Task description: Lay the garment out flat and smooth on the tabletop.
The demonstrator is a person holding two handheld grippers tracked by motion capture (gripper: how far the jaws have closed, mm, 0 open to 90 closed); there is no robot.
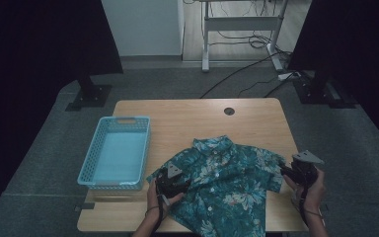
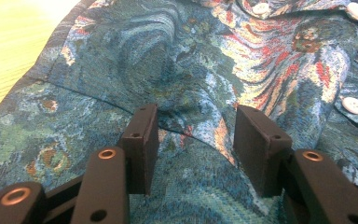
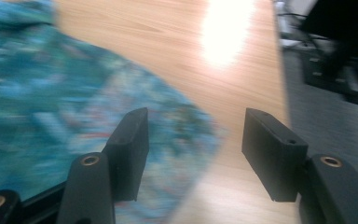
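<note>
A light-blue basket point(image 1: 114, 150) waits on the bench point(image 1: 187, 118) at left. Just beside it, the floral short-sleeved shirt point(image 1: 227, 185) lies spread flat. The left gripper point(image 2: 193, 135) presses its sleeve seam, jaws apart, likely to fold it. The right gripper point(image 3: 196, 154), wide, holds nothing off the other sleeve.

The left tool point(image 1: 173, 180) sits low at the near left, gripped from below by the left hand point(image 1: 157, 195), its forearm entering from the near edge; its jaws stand apart, pointing right and far. The right tool point(image 1: 298, 170) is at the near right, held by the right hand point(image 1: 312, 190), jaws parted with nothing between them.
</note>
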